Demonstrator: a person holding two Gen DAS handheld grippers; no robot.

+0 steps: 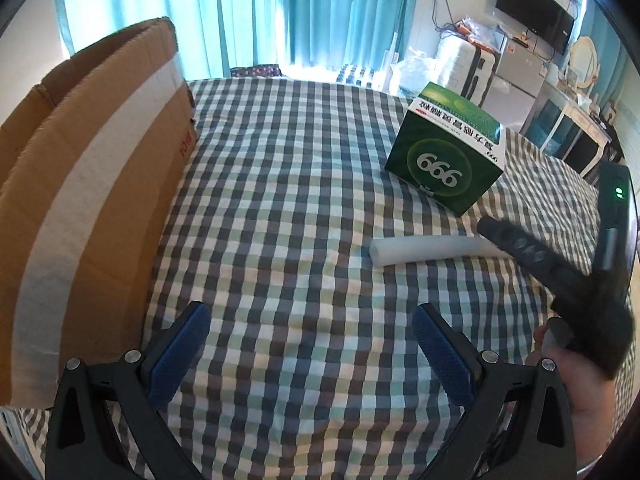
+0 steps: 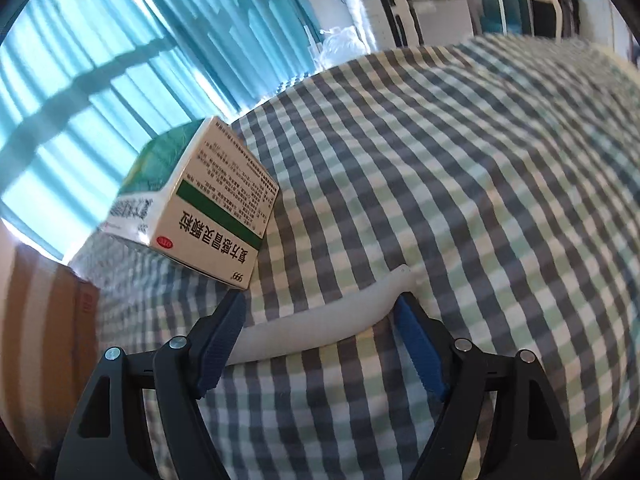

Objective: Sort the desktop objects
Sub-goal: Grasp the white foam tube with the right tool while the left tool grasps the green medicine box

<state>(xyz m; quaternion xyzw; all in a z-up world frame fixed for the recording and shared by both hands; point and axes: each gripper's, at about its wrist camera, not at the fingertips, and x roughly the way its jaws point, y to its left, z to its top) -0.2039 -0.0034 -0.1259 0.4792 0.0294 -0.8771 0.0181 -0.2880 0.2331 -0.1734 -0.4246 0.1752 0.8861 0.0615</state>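
Observation:
A green and white medicine box (image 1: 446, 158) stands on the checked tablecloth (image 1: 288, 200). A white foam tube (image 1: 432, 250) lies in front of it. My left gripper (image 1: 312, 356) is open and empty, low over the cloth beside the cardboard box (image 1: 80, 208). My right gripper (image 2: 320, 344) is open, its blue pads (image 2: 416, 344) on either side of the white tube (image 2: 320, 332), which lies across between them. The medicine box (image 2: 200, 204) sits just beyond the left finger. The right gripper also shows in the left wrist view (image 1: 560, 276), above the tube's right end.
The open cardboard box stands along the left of the table. Teal curtains (image 1: 240, 16) hang behind. White suitcases (image 1: 464, 64), a cabinet and a wall television (image 1: 536, 8) stand at the back right.

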